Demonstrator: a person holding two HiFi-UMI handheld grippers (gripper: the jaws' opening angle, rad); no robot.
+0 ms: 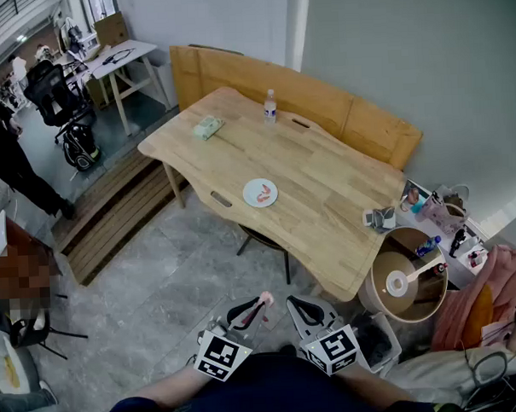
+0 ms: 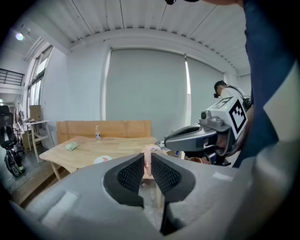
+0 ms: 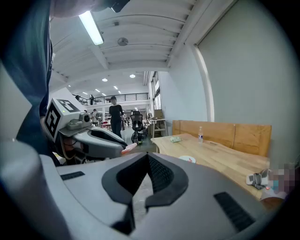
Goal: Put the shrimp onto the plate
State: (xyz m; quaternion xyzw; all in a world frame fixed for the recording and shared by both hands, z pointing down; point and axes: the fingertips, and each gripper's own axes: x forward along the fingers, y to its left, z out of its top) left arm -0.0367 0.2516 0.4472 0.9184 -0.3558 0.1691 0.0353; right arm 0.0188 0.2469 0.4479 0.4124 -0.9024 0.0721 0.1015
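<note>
A white plate (image 1: pixel 260 193) with a pink shrimp lying on it sits on the wooden table (image 1: pixel 326 189), far ahead of both grippers. My left gripper (image 1: pixel 260 301) is held low over the floor near my body, shut on another pink shrimp (image 1: pixel 265 299). In the left gripper view that shrimp (image 2: pixel 147 161) stands pinched between the dark pads, and the plate (image 2: pixel 102 160) lies far off. My right gripper (image 1: pixel 294 303) hangs beside the left one, shut with nothing in it. The right gripper view shows the plate (image 3: pixel 186 159) and the left gripper's shrimp (image 3: pixel 129 148).
On the table stand a water bottle (image 1: pixel 270 106), a green pack (image 1: pixel 208 126) and a small device (image 1: pixel 380 219). A wooden bench (image 1: pixel 321 96) runs behind it and a stool (image 1: pixel 264 241) sits underneath. A round bin (image 1: pixel 406 275) stands at right. A person (image 1: pixel 8 156) is far left.
</note>
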